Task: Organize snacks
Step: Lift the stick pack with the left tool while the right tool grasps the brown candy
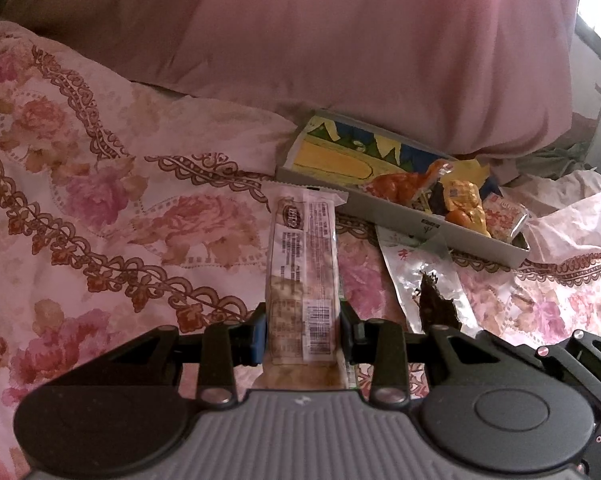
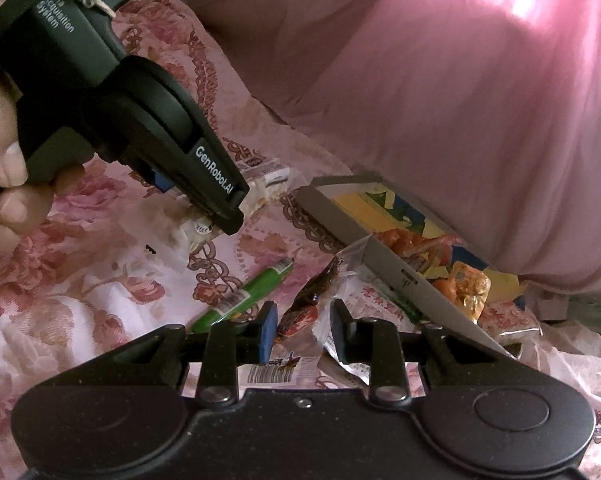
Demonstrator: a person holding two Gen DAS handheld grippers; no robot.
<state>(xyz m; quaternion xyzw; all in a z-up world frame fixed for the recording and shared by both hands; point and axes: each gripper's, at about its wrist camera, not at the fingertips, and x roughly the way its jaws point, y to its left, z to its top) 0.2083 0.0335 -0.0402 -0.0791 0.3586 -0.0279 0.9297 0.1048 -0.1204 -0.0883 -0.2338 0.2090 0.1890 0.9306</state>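
My left gripper (image 1: 303, 330) is shut on a long clear-wrapped cracker packet (image 1: 300, 264) and holds it above the floral bedspread, left of the grey snack box (image 1: 400, 204). The box holds orange and yellow wrapped snacks (image 1: 460, 196). In the right wrist view the left gripper (image 2: 220, 204) shows at upper left with the packet (image 2: 260, 184) in it. My right gripper (image 2: 304, 330) is open, low over a dark red snack packet (image 2: 306, 300) beside the box (image 2: 400, 276). A green tube snack (image 2: 244, 294) lies to its left.
A silver pouch with dark contents (image 1: 424, 284) lies in front of the box. A large pink pillow (image 1: 360, 40) presses against the box's far side. The floral bedspread (image 1: 100, 200) stretches to the left. A person's hand (image 2: 0, 168) holds the left gripper.
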